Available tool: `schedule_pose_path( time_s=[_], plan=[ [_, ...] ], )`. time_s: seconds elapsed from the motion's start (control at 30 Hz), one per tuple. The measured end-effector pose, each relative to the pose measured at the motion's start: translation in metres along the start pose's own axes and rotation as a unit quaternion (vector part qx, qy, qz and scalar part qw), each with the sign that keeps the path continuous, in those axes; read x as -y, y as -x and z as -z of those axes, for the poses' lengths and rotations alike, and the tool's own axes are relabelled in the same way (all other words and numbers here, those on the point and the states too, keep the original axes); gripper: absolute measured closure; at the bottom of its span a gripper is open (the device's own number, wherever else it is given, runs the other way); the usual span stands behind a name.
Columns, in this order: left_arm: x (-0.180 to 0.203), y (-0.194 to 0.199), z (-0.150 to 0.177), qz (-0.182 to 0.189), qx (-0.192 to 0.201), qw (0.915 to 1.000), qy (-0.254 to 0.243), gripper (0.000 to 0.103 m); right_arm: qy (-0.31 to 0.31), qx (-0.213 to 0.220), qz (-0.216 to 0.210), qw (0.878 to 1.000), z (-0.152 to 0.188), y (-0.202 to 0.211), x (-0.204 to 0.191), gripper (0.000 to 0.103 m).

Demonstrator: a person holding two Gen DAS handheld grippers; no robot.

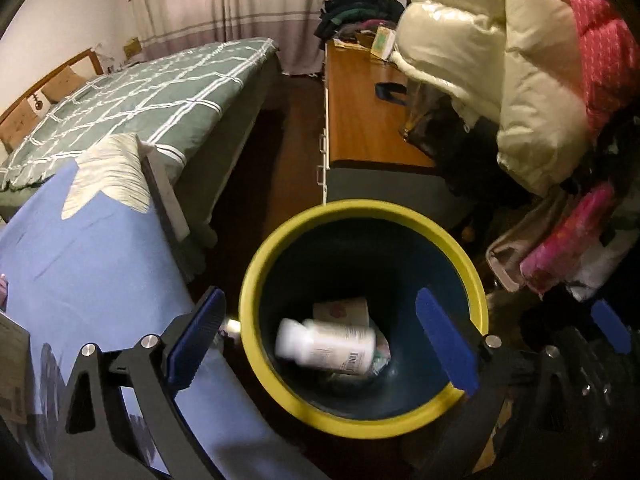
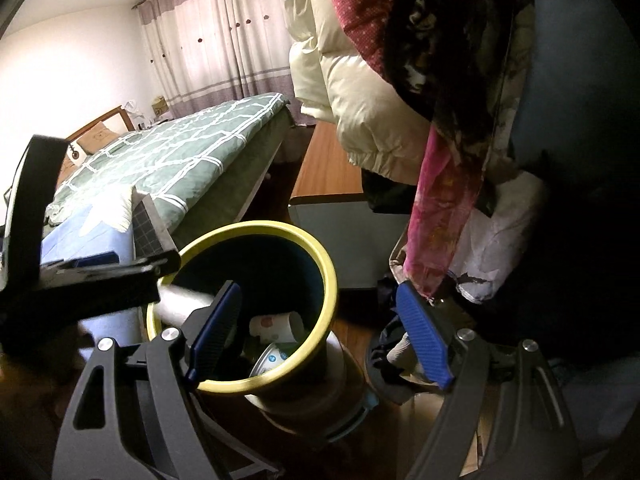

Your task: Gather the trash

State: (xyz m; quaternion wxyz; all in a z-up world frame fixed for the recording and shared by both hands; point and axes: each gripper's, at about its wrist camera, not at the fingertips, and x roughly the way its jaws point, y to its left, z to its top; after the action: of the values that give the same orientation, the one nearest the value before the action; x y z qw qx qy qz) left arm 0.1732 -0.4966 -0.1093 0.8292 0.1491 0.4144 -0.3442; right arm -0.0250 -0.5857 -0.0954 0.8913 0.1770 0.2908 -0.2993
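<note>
We held left gripper [image 1: 320, 340] above bin [image 1: 256, 280], fingers wide, nothing between them. White bottle [image 1: 328, 346], blurred, lay inside bin on paper cup [image 1: 340, 309] and other scraps. Right gripper [image 2: 320, 336] beside bin, fingers wide, empty. Judgement: bottle deposit done; remaining trash outside bin not identifiable.

Dark wooden floor [image 1: 296, 128], round yellow-rimmed dark-blue plastic waste bin [image 1: 256, 280] upright on it, bed with green white-checked quilt [image 1: 152, 100] at left, orange-brown wooden desk [image 1: 360, 120] behind bin carrying dark folded clothes [image 1: 360, 8], small pale-green box [image 1: 382, 40].
</note>
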Motion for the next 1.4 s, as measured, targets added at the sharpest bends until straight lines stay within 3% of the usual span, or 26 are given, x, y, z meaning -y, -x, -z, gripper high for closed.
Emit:
schedule_pose_path(
  time_s=[0.1,0.3,0.4,0.53,0.6,0.67,0.77,0.93,1.03,1.23,1.3,1.4],
  plan=[
    [-0.013,0.026,0.000,0.012,0.025,0.9995,0.014,0.008,0.004,-0.001,-0.003,1.000,0.000,0.001,-0.004,0.027],
    [-0.066,0.107,0.024,-0.003,0.095,0.9947,0.039,0.006,0.024,-0.008,-0.024,0.999,0.001,-0.002,-0.032,0.027],
    [-0.104,0.146,0.049,-0.026,0.124,0.9901,0.061,0.005,0.046,-0.013,-0.045,0.998,0.002,-0.004,-0.062,0.027],
    [-0.166,0.198,0.085,-0.085,0.156,0.9788,0.102,0.005,0.079,-0.015,-0.079,0.994,0.001,-0.003,-0.106,0.027],
    [-0.196,0.220,0.104,-0.130,0.171,0.9691,0.121,0.005,0.096,-0.015,-0.096,0.991,0.001,0.000,-0.131,0.027],
    [-0.235,0.244,0.127,-0.184,0.185,0.9533,0.152,0.005,0.110,-0.017,-0.118,0.987,0.000,0.002,-0.157,0.027],
    [-0.288,0.268,0.158,-0.236,0.193,0.9302,0.205,0.005,0.137,-0.012,-0.142,0.980,0.001,0.008,-0.200,0.027],
    [-0.371,0.288,0.207,-0.310,0.192,0.8877,0.282,0.005,0.168,-0.011,-0.192,0.967,0.005,0.016,-0.269,0.027],
    [-0.409,0.287,0.232,-0.344,0.182,0.8679,0.309,0.005,0.187,-0.009,-0.207,0.960,0.009,0.018,-0.308,0.027],
    [-0.452,0.282,0.281,-0.364,0.163,0.8416,0.364,0.005,0.214,-0.016,-0.220,0.952,0.017,0.013,-0.365,0.027],
    [-0.460,0.278,0.289,-0.364,0.154,0.8378,0.376,0.005,0.221,-0.017,-0.223,0.949,0.018,0.012,-0.378,0.027],
    [-0.463,0.269,0.290,-0.352,0.145,0.8387,0.390,0.005,0.233,-0.018,-0.244,0.941,0.023,0.018,-0.396,0.027]
  ],
)
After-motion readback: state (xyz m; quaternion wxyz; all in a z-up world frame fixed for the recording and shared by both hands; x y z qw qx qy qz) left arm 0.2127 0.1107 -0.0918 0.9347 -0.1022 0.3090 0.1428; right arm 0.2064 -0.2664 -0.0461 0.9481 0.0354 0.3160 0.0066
